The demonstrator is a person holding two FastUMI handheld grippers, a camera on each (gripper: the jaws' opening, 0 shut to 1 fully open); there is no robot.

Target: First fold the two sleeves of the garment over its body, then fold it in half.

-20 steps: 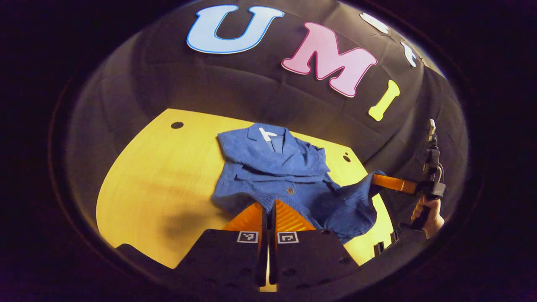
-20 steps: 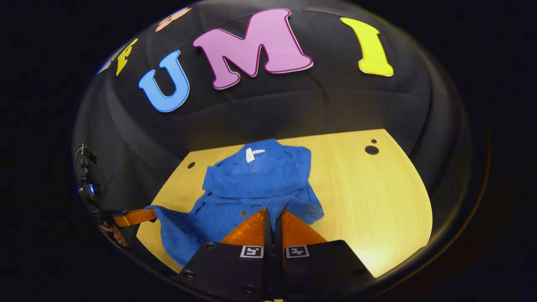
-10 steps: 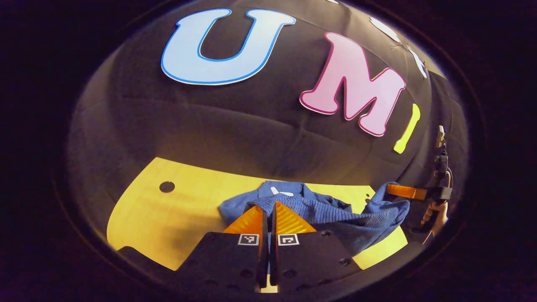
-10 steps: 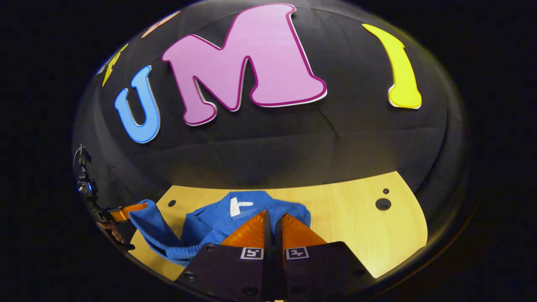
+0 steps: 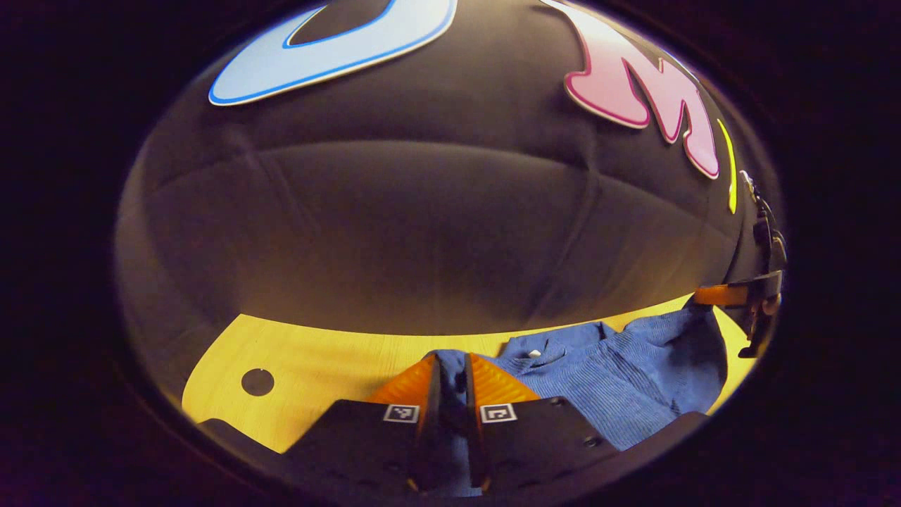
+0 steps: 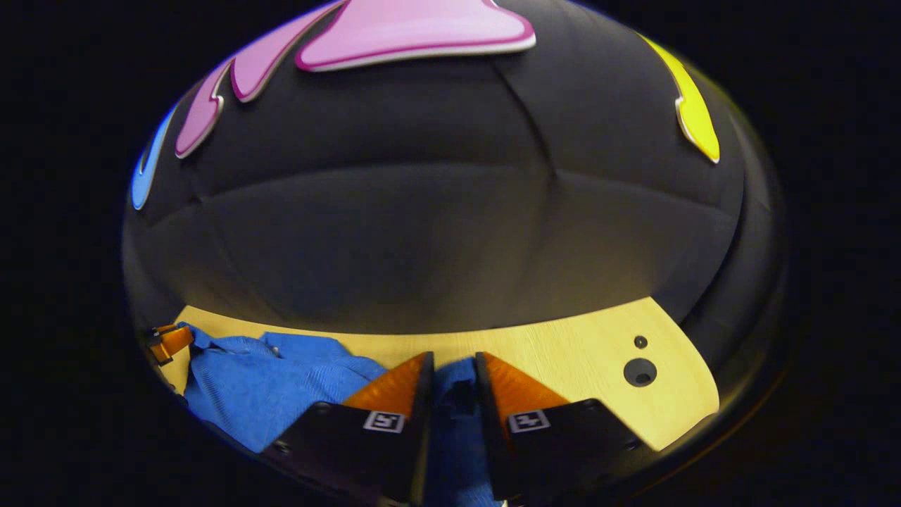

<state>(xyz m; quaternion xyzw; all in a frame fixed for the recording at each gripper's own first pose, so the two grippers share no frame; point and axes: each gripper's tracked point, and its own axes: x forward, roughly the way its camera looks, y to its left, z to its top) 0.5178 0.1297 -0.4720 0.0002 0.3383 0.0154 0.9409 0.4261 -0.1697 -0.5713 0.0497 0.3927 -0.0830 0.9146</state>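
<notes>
A: Where is the garment (image 5: 619,380) lying against the left gripper (image 5: 450,366)?

B: In the left gripper view the blue cloth runs up between the two fingers (image 5: 412,384), which stand a narrow gap apart with fabric in the slot. From there it spreads off to the right over the yellow wooden surface (image 5: 317,359), reaching as far as the other gripper at the right edge.

A: Are those fingers pinching it?

B: I cannot tell for sure. Cloth fills the gap, but whether both fingers press on it is not clear from this low angle.

A: And on the right?

B: The same picture in the right gripper view. The right gripper (image 6: 454,366) has its fingers (image 6: 524,391) parted a little, with blue fabric lying in the gap between them. The garment (image 6: 260,384) stretches away to the left across the surface (image 6: 584,352), toward the other gripper at the left rim.

A: Which way does it run, then?

B: Its long axis goes side to side, from one gripper to the other, along the far part of the surface near the black wall. A small pale button (image 5: 533,353) shows on the top layer.
</notes>
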